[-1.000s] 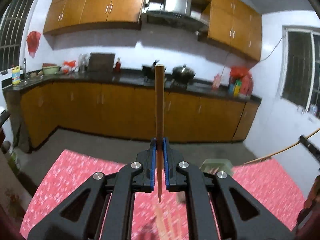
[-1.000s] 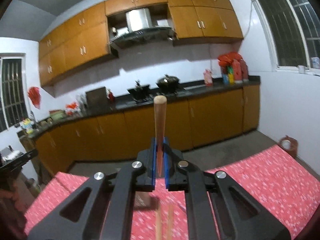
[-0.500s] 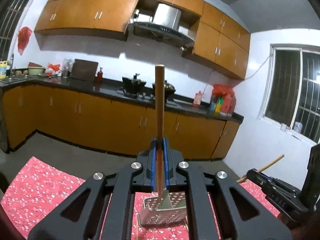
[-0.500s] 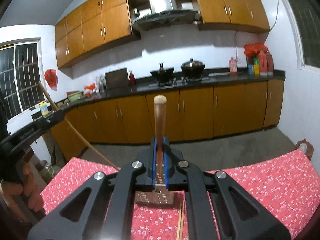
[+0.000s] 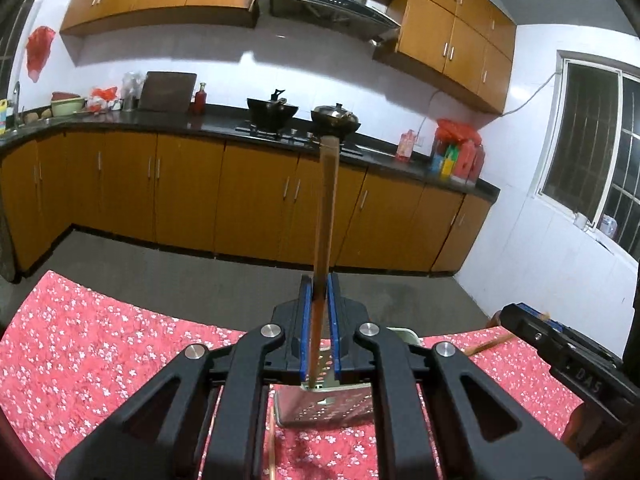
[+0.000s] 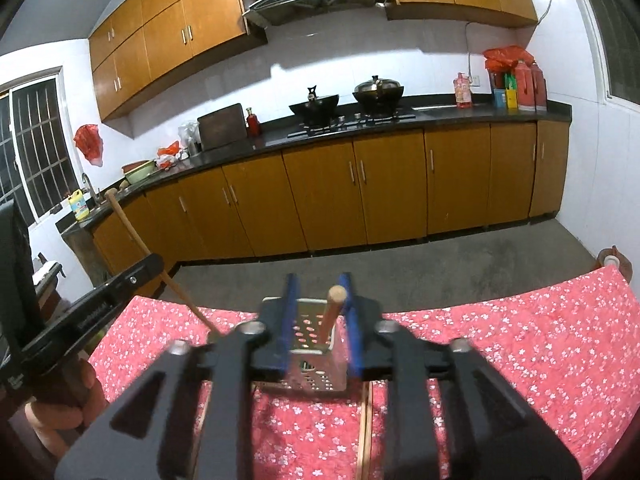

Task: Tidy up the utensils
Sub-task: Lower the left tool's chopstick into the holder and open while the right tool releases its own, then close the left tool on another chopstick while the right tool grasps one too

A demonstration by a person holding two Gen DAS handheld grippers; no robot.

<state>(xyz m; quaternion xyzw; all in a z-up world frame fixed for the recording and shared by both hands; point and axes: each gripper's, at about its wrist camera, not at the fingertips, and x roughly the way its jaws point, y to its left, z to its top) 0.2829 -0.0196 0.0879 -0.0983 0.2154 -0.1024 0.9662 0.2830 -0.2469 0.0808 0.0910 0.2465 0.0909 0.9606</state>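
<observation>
My left gripper [image 5: 319, 300] is shut on a long wooden utensil handle [image 5: 326, 216] that stands upright over the perforated metal utensil holder [image 5: 326, 406] on the red floral table. My right gripper [image 6: 319, 300] is open, its blue pads apart. Between them a second wooden handle [image 6: 333, 312] leans inside the same metal holder [image 6: 312, 354], free of the pads. In the right wrist view the left gripper [image 6: 100, 304] shows at the left with its utensil slanting down toward the holder.
The red floral tablecloth [image 5: 100, 356] covers the table, whose far edge drops to a grey floor. Loose chopsticks [image 6: 365, 432] lie beside the holder. The right gripper's body [image 5: 560, 356] is at the right of the left wrist view. Orange kitchen cabinets stand beyond.
My right gripper has opened and let its wooden-handled utensil go into the metal holder. My left gripper has tilted down toward the holder, still holding its utensil.
</observation>
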